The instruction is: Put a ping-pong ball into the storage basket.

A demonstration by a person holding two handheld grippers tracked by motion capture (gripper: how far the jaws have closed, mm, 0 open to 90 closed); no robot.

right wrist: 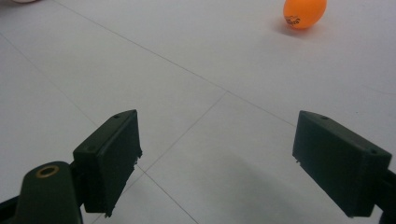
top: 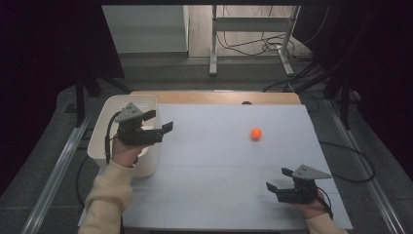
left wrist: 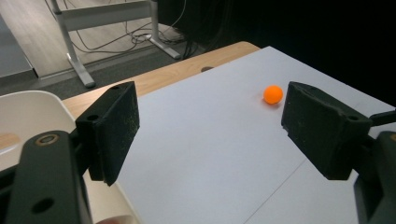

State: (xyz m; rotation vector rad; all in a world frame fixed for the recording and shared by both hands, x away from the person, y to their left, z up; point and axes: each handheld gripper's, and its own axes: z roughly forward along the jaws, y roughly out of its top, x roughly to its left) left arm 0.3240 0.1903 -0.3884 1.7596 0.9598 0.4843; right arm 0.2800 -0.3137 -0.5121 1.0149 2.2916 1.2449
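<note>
Orange ball (top: pixel 256 133) sits alone on the white bench (top: pixel 214 161), right of centre toward the far side, well apart from both grippers. White bin (top: pixel 109 114) stands at the bench's left edge, open top.

Left hand-held gripper (top: pixel 164 130) hangs over the bin's near-right rim, jaws spread, nothing between them; in the left gripper view the ball (left wrist: pixel 273 94) lies beyond the jaws, closer to the right pad. Right hand-held gripper (top: pixel 278 180) rests low near the front right corner, jaws spread wide and empty; in the right gripper view the ball (right wrist: pixel 304 13) is up ahead, off toward the right jaw's side.

Judged step: reach for the ball, likely for dropping in the bin. The right gripper looks the nearer one.

How to do it well:
- turn the gripper until the ball sits centred between the pads before moving in
- come in low, pads straddling the ball at its widest line
- ball is round and light, so it probably rolls at any one-sided touch; close both pads evenly
- squeeze gently, hard pressure may pop it out
- lift straight up before carrying toward the bin
</note>
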